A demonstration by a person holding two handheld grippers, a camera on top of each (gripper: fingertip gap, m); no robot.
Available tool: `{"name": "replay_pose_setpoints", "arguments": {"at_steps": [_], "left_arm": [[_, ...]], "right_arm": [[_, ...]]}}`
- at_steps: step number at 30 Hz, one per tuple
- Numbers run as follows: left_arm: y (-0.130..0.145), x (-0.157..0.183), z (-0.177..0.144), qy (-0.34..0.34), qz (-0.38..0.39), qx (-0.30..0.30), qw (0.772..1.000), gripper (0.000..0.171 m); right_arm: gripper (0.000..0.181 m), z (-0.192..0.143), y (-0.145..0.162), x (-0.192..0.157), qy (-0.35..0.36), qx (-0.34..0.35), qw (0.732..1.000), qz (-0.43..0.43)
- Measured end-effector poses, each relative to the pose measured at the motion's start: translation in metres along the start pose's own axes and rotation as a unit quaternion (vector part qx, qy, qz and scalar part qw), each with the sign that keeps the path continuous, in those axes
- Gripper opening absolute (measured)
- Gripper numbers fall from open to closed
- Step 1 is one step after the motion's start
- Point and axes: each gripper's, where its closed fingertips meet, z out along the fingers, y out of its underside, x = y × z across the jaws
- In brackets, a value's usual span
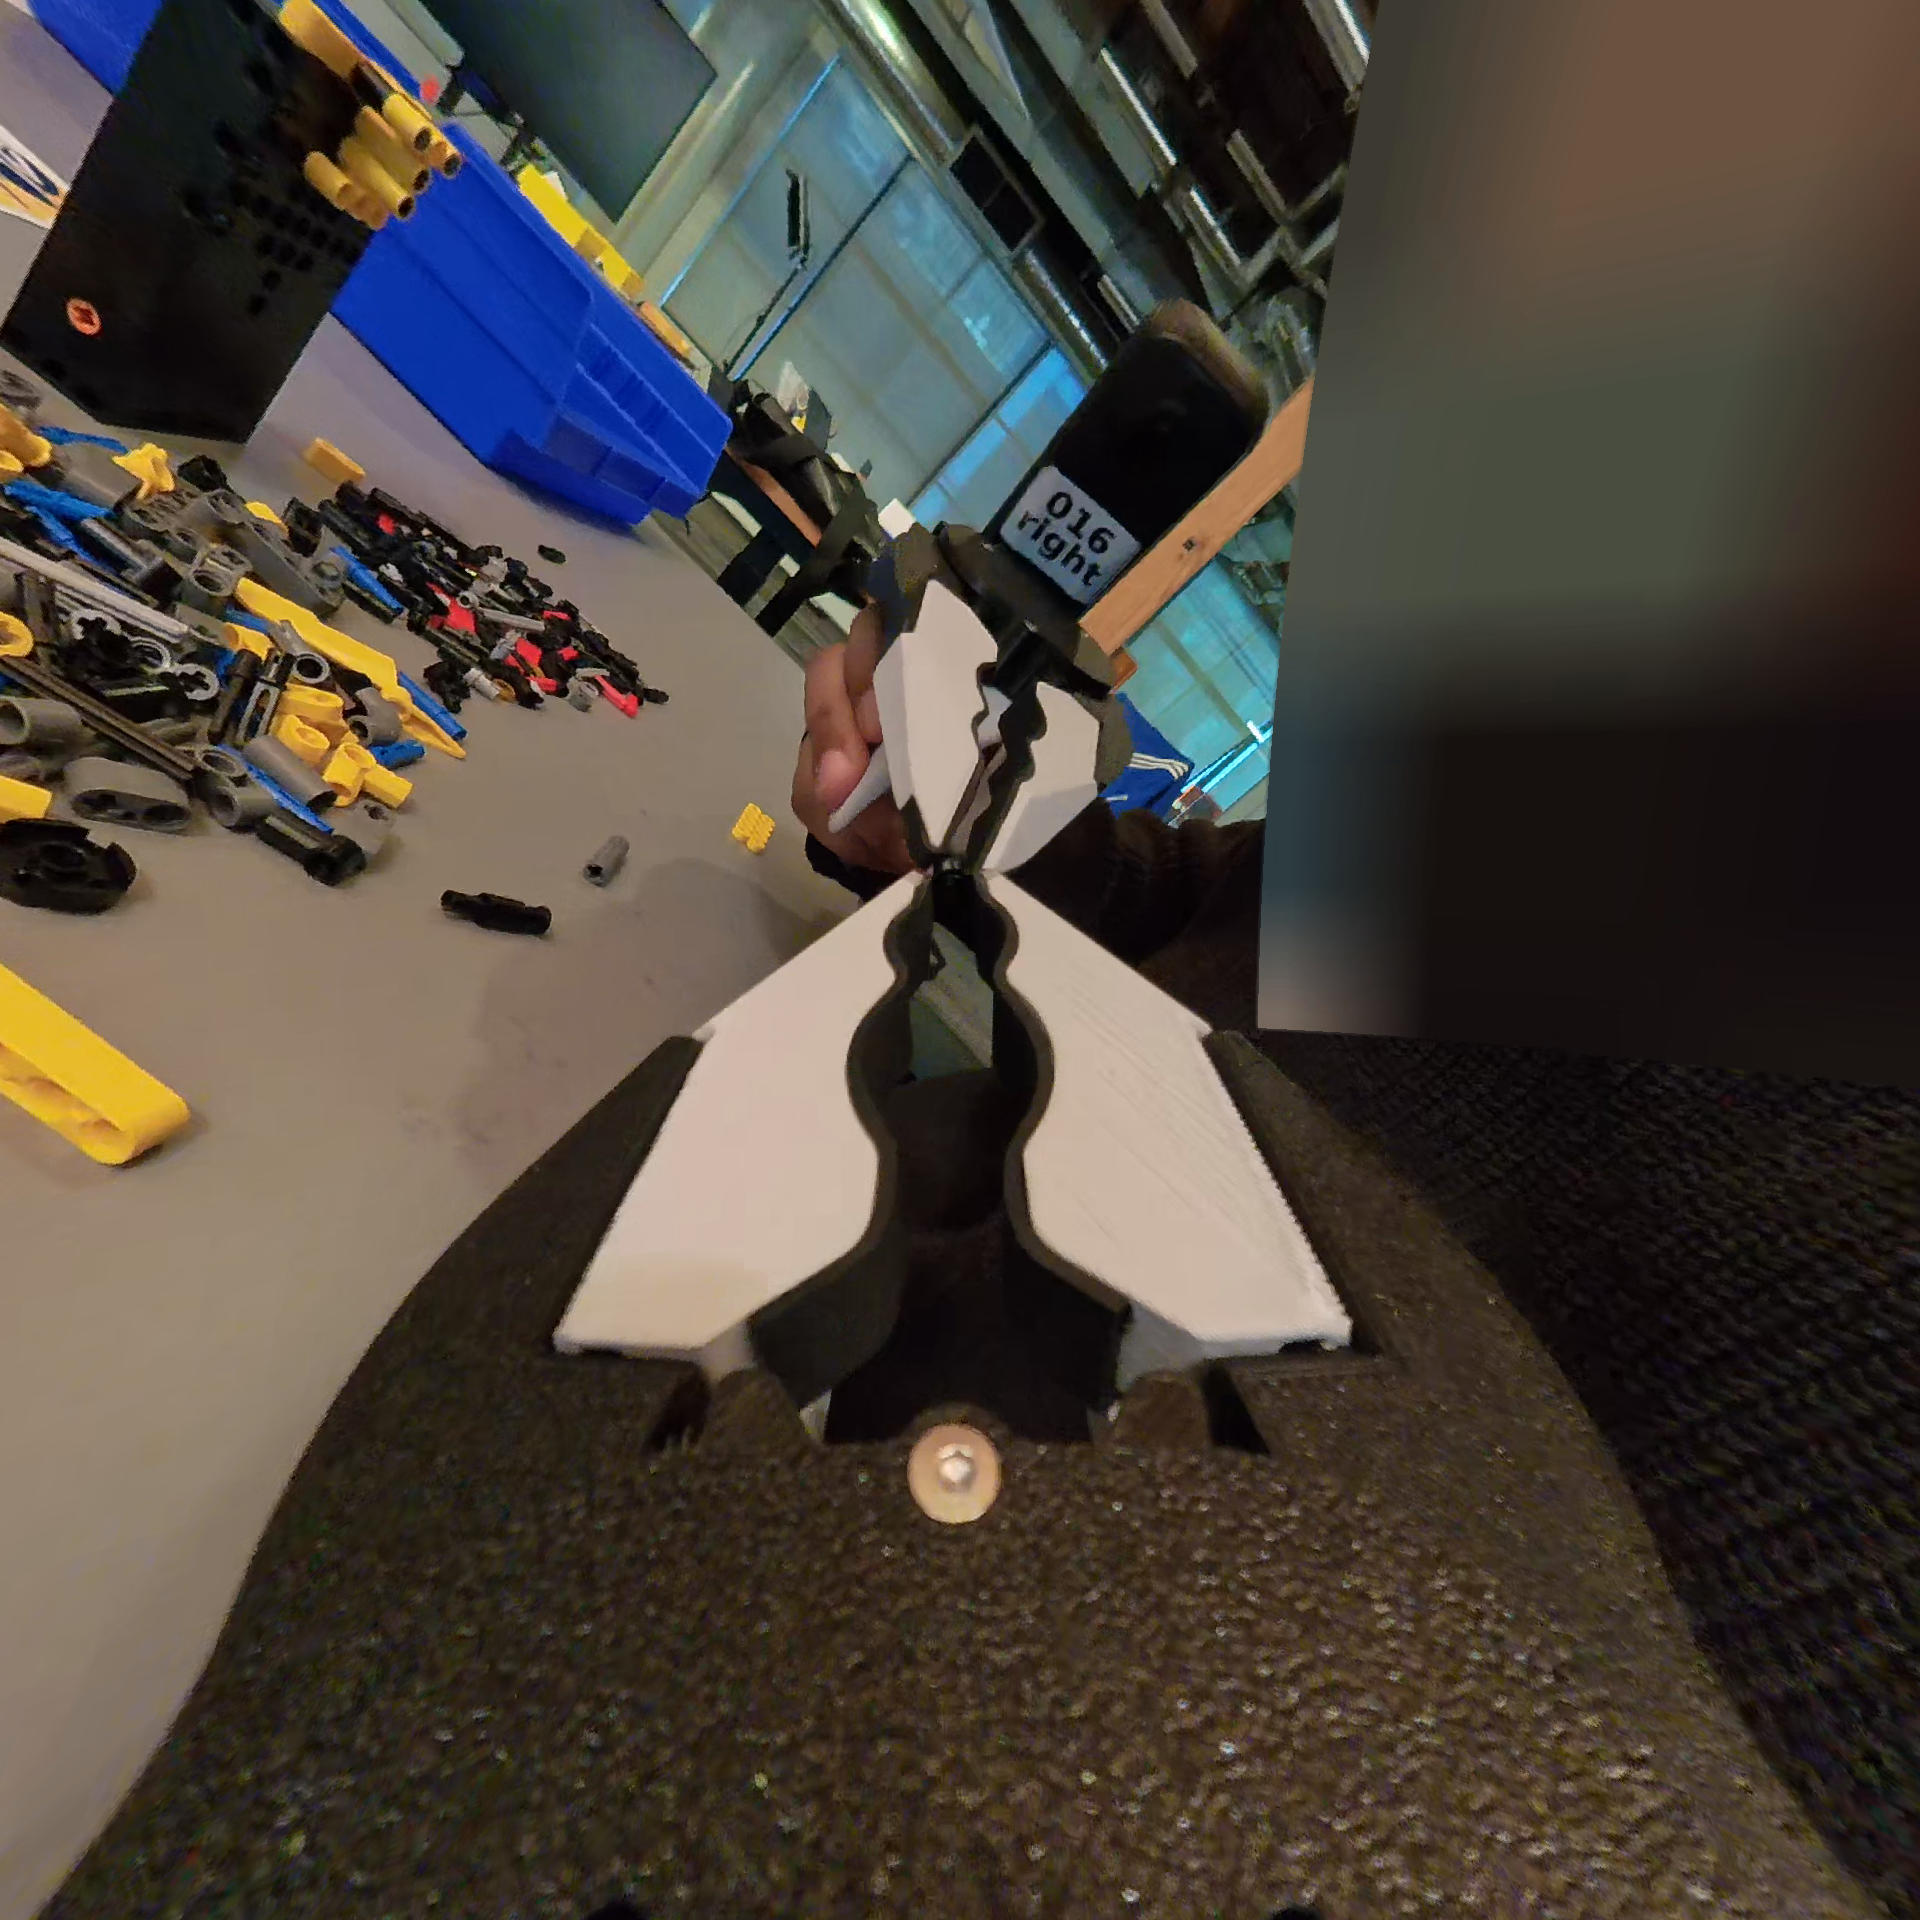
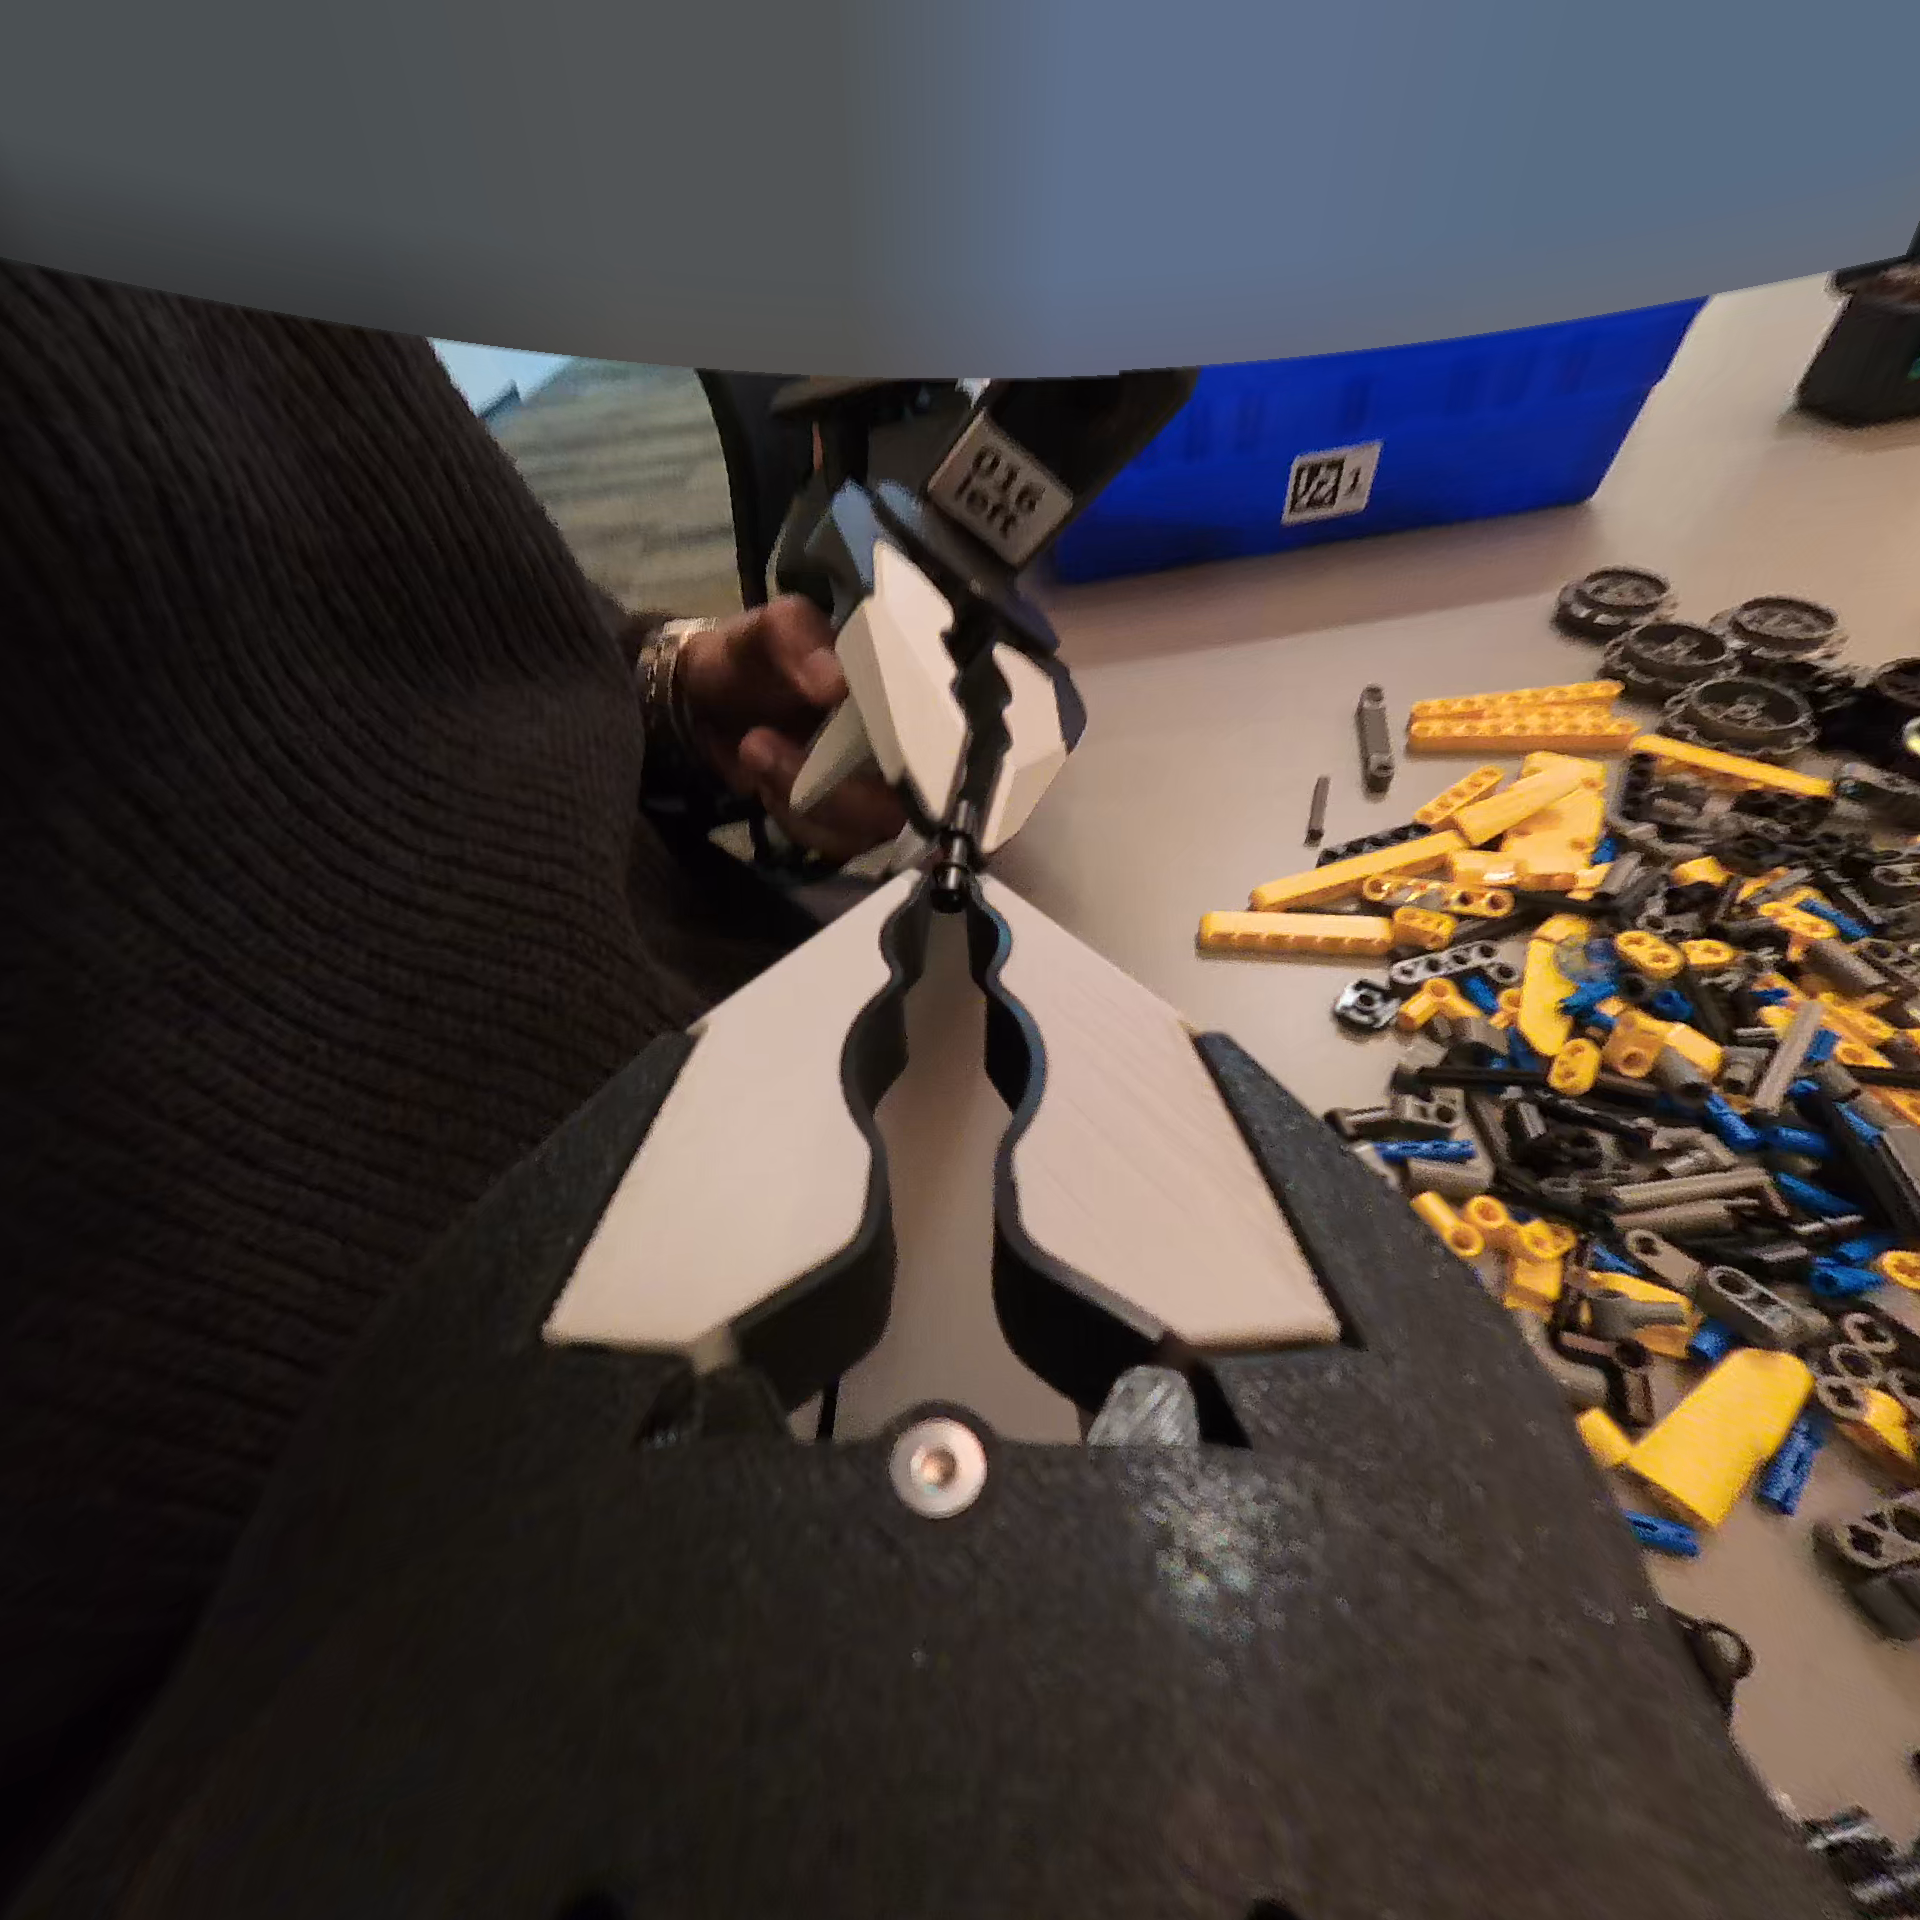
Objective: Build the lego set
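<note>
bare table [image 1: 343, 1299] left of the left gripper [image 1: 948, 878] | parts pile [image 1: 260, 665] further left, pretty cluttered | right gripper [image 1: 951, 847] tip-to-tip ahead

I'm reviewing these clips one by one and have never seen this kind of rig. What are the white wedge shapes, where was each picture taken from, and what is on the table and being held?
There is no robot here. A person holds a hand-operated gripper in each hand, and a camera on each looks forward along its two white fingers.

In the left wrist view, the left gripper fills the foreground and the right gripper faces it, held by a hand. The right wrist view is the reverse: right gripper near, left gripper opposite.

The two grippers meet tip to tip, both pinching one small black pin between them, above the table.

On the grey table lies a pile of yellow, blue, grey and black building pieces, some black wheels, and a blue bin. The smooth grey patches are privacy blurs.
</note>
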Motion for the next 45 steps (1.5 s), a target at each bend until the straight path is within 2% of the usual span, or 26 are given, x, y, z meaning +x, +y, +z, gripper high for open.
{"name": "replay_pose_setpoints", "arguments": {"at_steps": [12,26,45], "left_arm": [[0.001,0.002,0.000,0.016,-0.023,0.001,1.000,0.005],[0.007,-0.010,0.001,-0.014,-0.052,0.018,0.998,0.005],[0.010,-0.017,0.001,-0.012,-0.095,0.017,0.995,0.005]], "right_arm": [[0.004,0.001,-0.001,-0.003,0.013,0.021,1.000,-0.009],[0.004,0.001,0.010,0.003,0.041,0.068,0.995,0.062],[0.003,0.003,0.016,0.008,0.046,0.052,0.994,0.083]]}}
